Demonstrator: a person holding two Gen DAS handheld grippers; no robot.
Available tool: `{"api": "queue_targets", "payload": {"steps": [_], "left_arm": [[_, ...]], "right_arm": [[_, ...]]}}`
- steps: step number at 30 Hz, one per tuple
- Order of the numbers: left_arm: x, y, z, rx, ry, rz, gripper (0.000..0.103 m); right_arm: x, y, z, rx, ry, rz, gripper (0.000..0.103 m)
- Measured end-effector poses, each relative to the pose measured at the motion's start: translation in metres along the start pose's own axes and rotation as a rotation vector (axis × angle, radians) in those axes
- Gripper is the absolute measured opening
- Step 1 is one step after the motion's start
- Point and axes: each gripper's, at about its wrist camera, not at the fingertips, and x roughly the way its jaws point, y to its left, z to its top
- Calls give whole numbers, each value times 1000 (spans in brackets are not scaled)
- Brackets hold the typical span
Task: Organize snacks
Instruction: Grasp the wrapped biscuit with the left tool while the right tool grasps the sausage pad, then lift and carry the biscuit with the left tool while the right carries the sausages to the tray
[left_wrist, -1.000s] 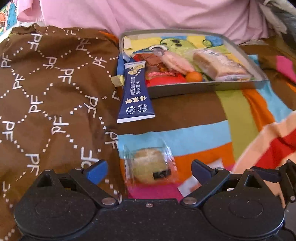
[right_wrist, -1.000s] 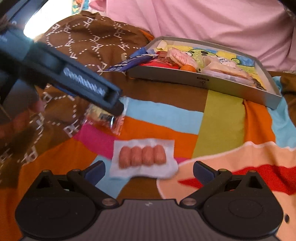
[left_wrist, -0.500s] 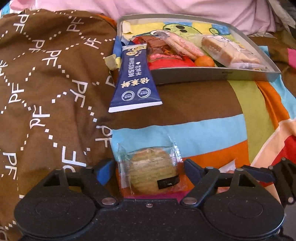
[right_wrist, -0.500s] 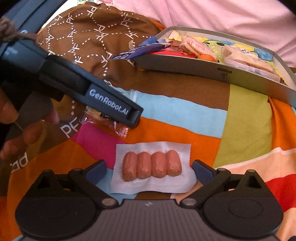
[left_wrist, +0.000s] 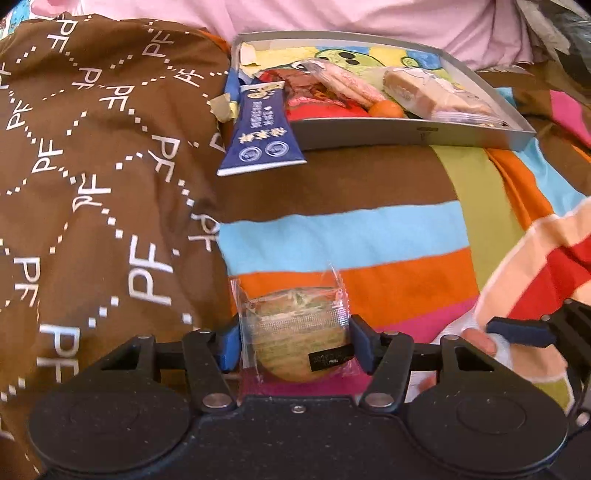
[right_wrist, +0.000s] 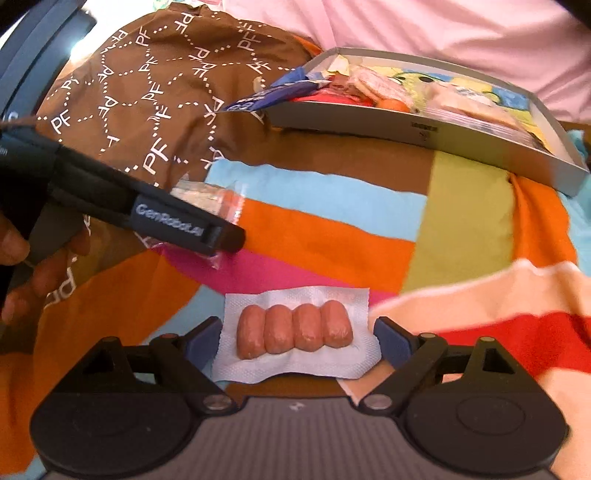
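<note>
- The left claw (left_wrist: 295, 345) is clamped on a clear-wrapped round pastry (left_wrist: 301, 341), its blue pads pressing the wrapper from 9 and 3 o'clock.
- The right claw (right_wrist: 295, 341) stands apart around a white pack of four sausages (right_wrist: 294, 329), pads just beside the pack's edges; it does not look clamped yet.
- To do this step well, I judge the left grip should stay gentle, since the pastry looks soft and the film slippery; lift straight before swinging toward the box.
- The right claw should pinch the pack's body, not only the thin flange, which may fold.
- Both snacks lie on a striped blanket (left_wrist: 369, 236); a brown lettered cloth (left_wrist: 92, 166) is at 9 o'clock.
- Toward 12 o'clock sits the grey snack box (left_wrist: 406, 138), already holding wrapped snacks, with a blue sachet (left_wrist: 264, 133) hanging over its near rim.
- Behind it is pink fabric (left_wrist: 332, 14).
</note>
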Motion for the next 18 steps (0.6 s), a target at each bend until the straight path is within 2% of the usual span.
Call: {"api": "queue_targets", "payload": {"steps": [5, 14, 18], "left_arm": [[-11, -16, -6, 11, 1, -62, 59], [-27, -63, -20, 119, 51, -203, 59], [-36, -82, -25, 181, 54, -199, 59]], "right_arm": [[-30, -18, -20, 10, 5, -13, 91], [-78, -36, -61, 45, 52, -85, 91], [-81, -29, -66, 34, 43, -103, 92]]}}
